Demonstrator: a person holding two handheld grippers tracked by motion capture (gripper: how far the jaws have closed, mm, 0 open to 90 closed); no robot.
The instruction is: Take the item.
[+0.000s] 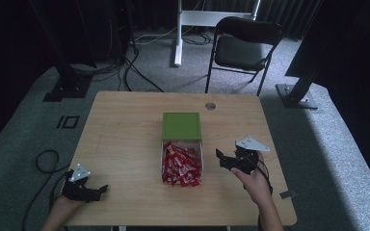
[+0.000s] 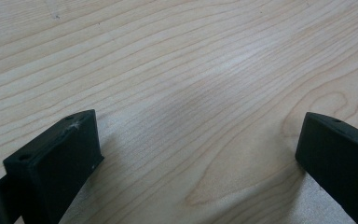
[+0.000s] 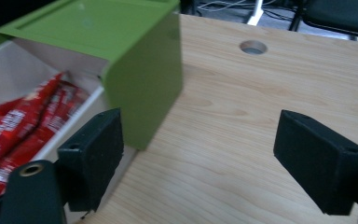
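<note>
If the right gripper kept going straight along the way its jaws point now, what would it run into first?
Probably the green sliding lid of the white box of red sachets. The right gripper is open, its left jaw right beside the lid's side wall, its right jaw over bare wooden table. Depth is hard to judge; it might slip just past.

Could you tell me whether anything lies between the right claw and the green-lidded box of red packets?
Nothing visible does. The right claw sits open just right of the box, with bare table between them. In the right gripper view the green lid is close beside one jaw, unobstructed.
</note>
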